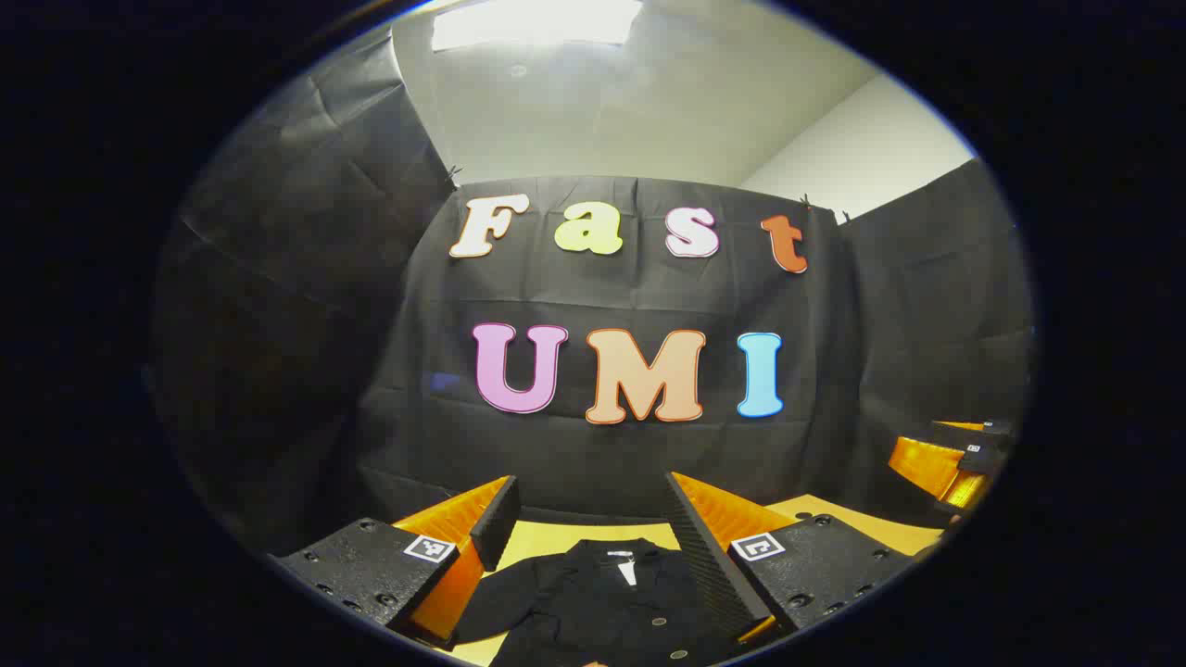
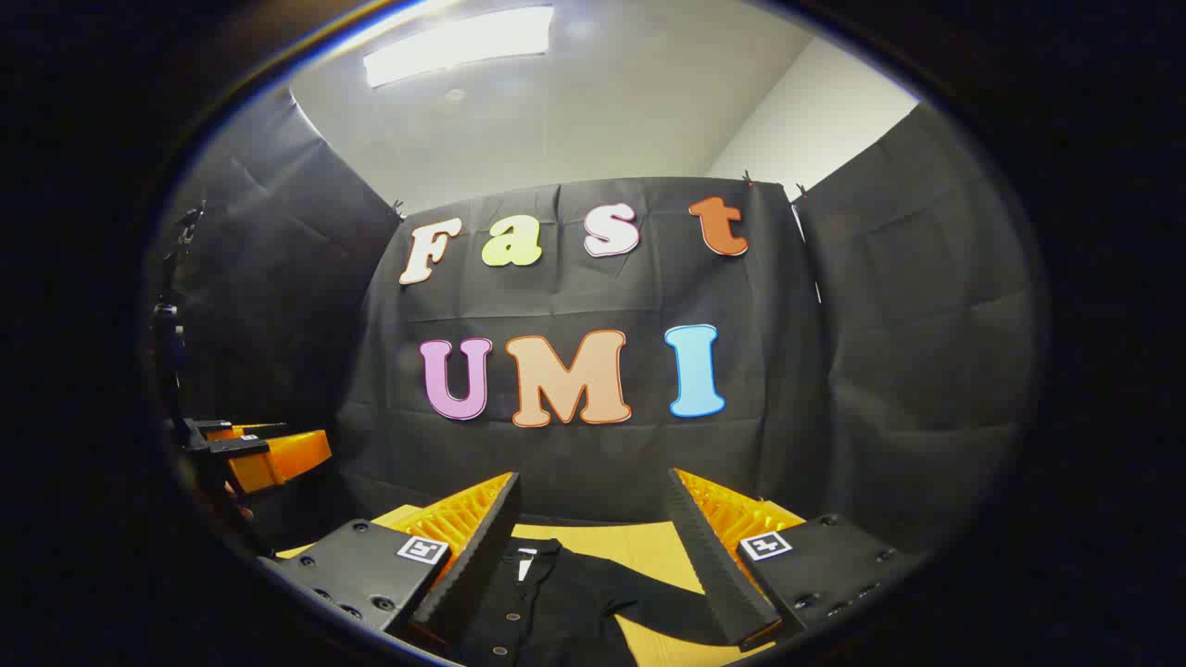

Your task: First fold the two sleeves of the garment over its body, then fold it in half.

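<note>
a black garment [image 1: 602,593] is seen lying flat on the yellow worktop [image 1: 556,535], collar toward the booth wall, buttons down its front. in the right gripper view the garment [image 2: 547,602] shows 1 short sleeve [image 2: 649,597] spread out to the side over the worktop [image 2: 649,547], not yet laid over the body.

the left gripper [image 1: 593,519] is held above the garment, fingers [image 1: 496,523] set wide apart, nothing between them. the right gripper [image 2: 593,519] is likewise held above it, fingers [image 2: 704,547] parted and empty. the right gripper is also seen at the far right of the left gripper view [image 1: 954,459], and the left gripper at the far left of the right gripper view [image 2: 259,454]; both are judged well clear of the cloth.

step judged in hand: start of step 1, sleeves unfolded, no grasp made.

next move is judged to call for: each gripper lowered to a sleeve end, the cloth edge pinched between the fingers, then the sleeve carried inward over the body. thin fabric lying flat may be hard to pick up without catching the layer beneath.
</note>
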`<state>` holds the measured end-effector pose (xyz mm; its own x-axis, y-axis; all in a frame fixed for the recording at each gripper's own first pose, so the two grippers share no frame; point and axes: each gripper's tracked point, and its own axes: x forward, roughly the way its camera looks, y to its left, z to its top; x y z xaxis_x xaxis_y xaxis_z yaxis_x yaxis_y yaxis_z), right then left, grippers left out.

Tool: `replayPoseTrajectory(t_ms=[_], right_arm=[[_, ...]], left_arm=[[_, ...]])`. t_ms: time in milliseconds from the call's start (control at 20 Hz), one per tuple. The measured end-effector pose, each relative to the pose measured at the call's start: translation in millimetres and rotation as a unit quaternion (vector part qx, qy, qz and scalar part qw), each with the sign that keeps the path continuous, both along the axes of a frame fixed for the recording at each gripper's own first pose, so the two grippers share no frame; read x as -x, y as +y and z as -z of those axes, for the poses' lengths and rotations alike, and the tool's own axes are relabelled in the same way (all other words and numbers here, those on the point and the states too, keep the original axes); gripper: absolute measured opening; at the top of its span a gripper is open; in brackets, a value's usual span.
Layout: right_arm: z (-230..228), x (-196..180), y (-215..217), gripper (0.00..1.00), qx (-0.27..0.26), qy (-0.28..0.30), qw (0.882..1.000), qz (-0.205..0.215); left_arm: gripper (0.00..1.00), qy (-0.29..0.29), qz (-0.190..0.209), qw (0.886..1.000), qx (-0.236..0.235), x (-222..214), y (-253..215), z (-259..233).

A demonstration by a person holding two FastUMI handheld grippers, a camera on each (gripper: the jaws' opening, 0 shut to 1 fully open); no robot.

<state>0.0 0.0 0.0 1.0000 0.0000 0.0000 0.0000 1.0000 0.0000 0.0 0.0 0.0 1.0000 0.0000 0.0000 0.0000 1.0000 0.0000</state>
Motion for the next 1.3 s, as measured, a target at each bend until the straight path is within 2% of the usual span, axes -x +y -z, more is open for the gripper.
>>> replayPoseTrajectory(t_ms=[450, 1050, 1300], right_arm=[[-9.2, -15.5, 8.8, 0.98, 0.021, -0.018, 0.999, -0.026], [1.6, -41.3, 33.4, 0.97, -0.001, -0.011, 0.998, -0.068], [4.3, -42.6, 45.1, 0.98, -0.004, -0.008, 0.997, -0.080]], left_arm=[[0.92, -0.001, 0.005, 1.000, 0.003, -15.9, -9.8, 0.0], [0.92, 0.001, -0.057, 0.998, -0.041, -0.9, 29.6, -6.7], [0.92, 0.002, -0.065, 0.997, -0.048, 4.7, 35.6, -5.6]])
